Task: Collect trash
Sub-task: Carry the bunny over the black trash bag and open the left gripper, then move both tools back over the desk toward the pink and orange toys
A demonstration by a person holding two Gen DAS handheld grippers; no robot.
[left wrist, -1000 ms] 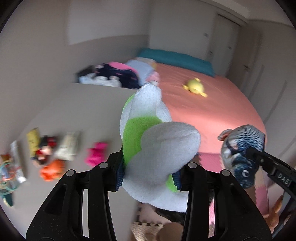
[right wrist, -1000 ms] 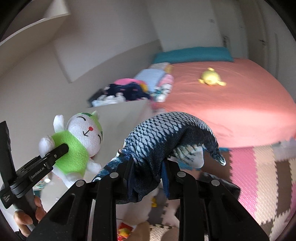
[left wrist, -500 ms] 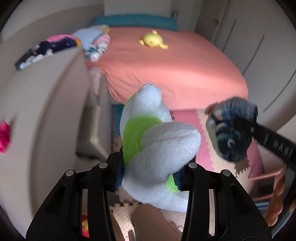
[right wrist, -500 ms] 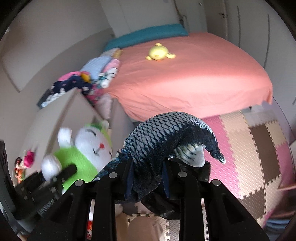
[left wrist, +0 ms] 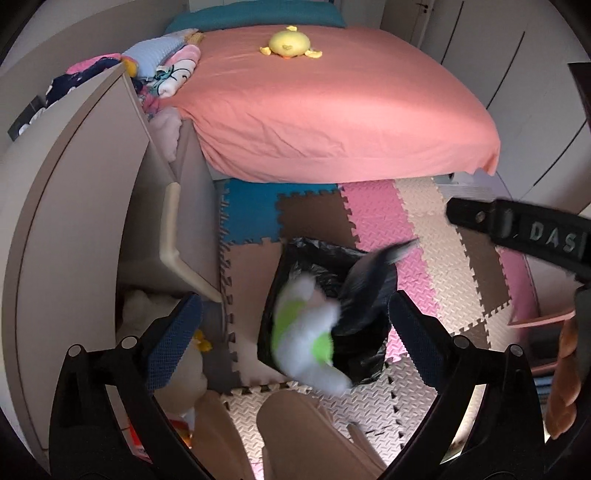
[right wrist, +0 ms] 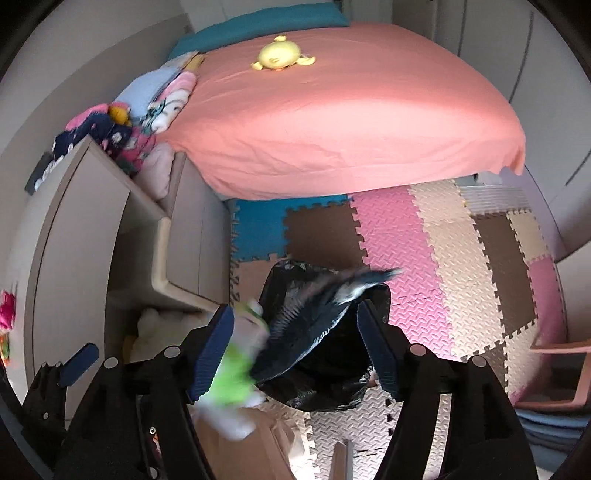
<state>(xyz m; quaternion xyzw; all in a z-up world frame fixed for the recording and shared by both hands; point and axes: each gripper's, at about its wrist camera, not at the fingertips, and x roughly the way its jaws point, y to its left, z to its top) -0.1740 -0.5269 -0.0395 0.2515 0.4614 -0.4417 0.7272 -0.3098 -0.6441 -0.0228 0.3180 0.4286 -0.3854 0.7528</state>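
Left gripper opening, released green-white plush | right gripper opening, fish plush freed, long axis toward 2 o'clock | black bin bag directly beneath both.

Bedroom interior: bed with coral-pink sheet and teal pillow at its head, a yellow plush duck lying on the sheet, folded clothes heaped beside it. Floor of interlocking foam mat tiles in pink, cream, brown and blue. Beige cabinet at left; pale wardrobe doors at right, daylight falling across the mat.
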